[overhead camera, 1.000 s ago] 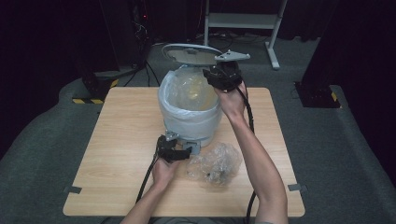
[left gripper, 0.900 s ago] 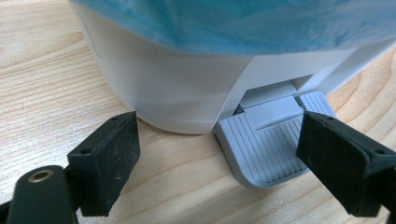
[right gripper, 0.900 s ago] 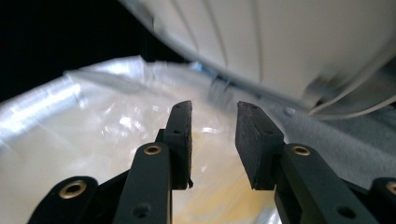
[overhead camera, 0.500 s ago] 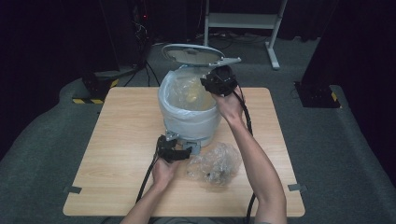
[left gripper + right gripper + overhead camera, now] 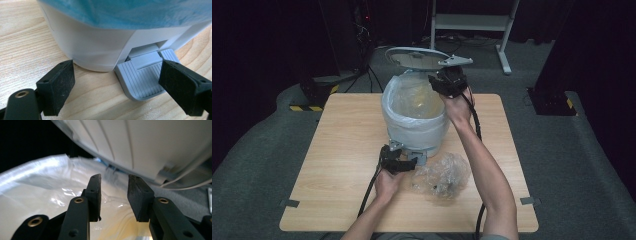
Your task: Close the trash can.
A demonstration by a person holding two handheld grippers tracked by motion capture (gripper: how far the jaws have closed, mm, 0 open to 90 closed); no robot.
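A white pedal bin (image 5: 414, 125) stands on the wooden table (image 5: 337, 150), lined with a translucent bag (image 5: 37, 185), its lid (image 5: 417, 56) raised. My left gripper (image 5: 404, 162) lies low at the bin's foot and is open wide. In the left gripper view the grey pedal (image 5: 142, 77) lies between the jaws, under the right one. My right gripper (image 5: 443, 82) hovers at the bin's back right rim beneath the lid (image 5: 150, 145). Its jaws have just been opening and nothing is between the pads (image 5: 114, 178).
A crumpled clear plastic bag (image 5: 442, 175) lies on the table just right of my left hand. Black cables trail from both grippers toward the near edge. Dark floor, a white stand (image 5: 472, 22) and equipment surround the table.
My right gripper has drifted slightly left along the bin's rim. The left hand, the bin and the crumpled bag have stayed put.
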